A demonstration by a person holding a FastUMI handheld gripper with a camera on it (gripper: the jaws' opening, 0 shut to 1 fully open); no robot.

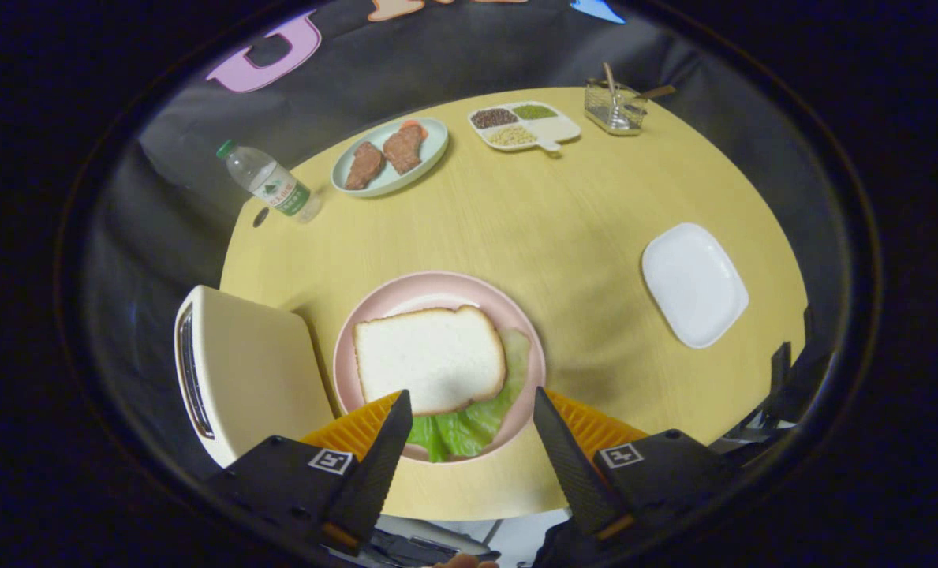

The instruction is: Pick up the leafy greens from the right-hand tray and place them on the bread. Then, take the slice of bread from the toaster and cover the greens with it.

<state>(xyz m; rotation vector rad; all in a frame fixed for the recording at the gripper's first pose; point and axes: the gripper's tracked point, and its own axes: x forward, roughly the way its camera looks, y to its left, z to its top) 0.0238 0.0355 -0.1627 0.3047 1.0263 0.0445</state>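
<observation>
tool (469, 410): 1, fingers spread apart, holding nothing, poised over near edge of pink plate (374, 312). pink plate: 1, carries bread slice (429, 356) w/ leafy greens (469, 426) sticking out beneath it on the near and right side. toaster (244, 371): 1, cream, just left of plate. surface (532, 221): 1 round, pale wood, dark cloth wall behind. white tray (693, 284): 1, right side, bare. far side: 1 water bottle (271, 183), 1 pale green plate (437, 142) w/ 2 brown pcs, 1 divided dish (565, 126) w/ grains, 1 wire basket (614, 106) w/ utensils.
</observation>
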